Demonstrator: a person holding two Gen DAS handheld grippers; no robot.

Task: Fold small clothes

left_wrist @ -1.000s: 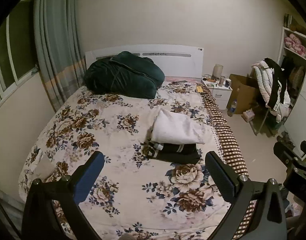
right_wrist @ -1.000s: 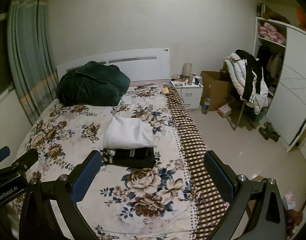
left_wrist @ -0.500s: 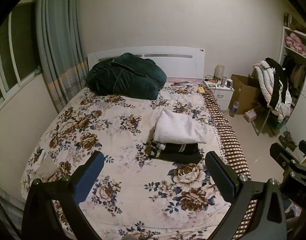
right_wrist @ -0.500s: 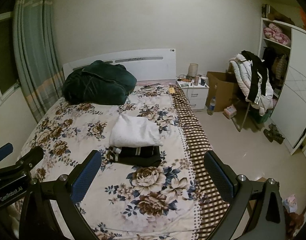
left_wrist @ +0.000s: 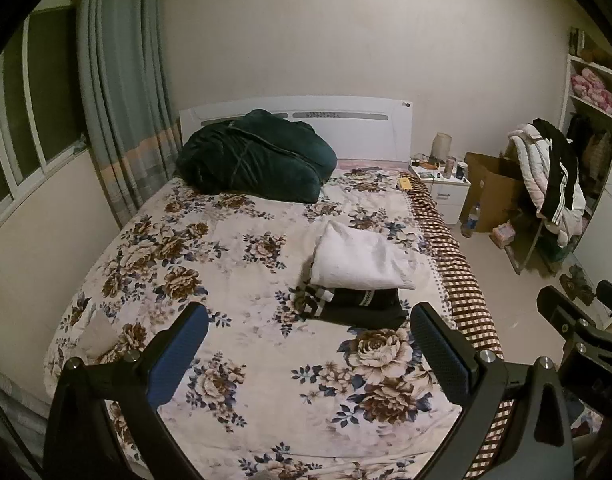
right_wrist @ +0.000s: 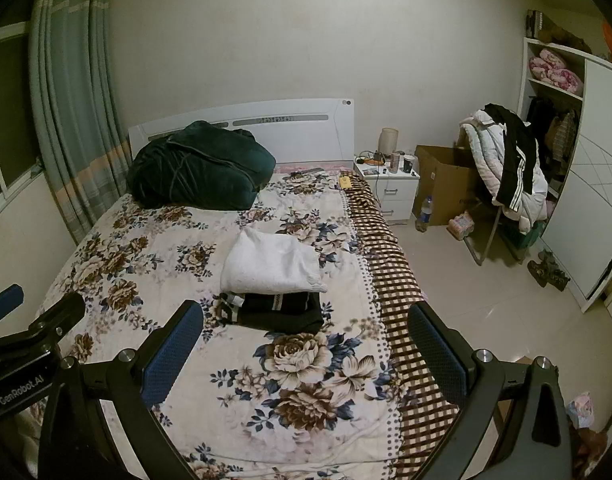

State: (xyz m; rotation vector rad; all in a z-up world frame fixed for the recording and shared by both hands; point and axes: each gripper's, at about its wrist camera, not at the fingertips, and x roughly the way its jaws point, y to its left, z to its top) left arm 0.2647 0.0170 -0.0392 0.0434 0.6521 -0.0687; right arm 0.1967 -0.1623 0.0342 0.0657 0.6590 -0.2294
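Here, cardboard box: contents unseen | shelf: pink bedding

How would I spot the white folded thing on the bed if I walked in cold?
Start at the floral bed, well in front of the dark green bundle by the headboard. On the side near the checkered edge lies a small stack: the white folded garment tops it, plain and pale over the black folded garment with stripes.

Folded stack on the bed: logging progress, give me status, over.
Left gripper and right gripper open, empty, above the bed. White garment folded atop black garment. Nothing in the way.
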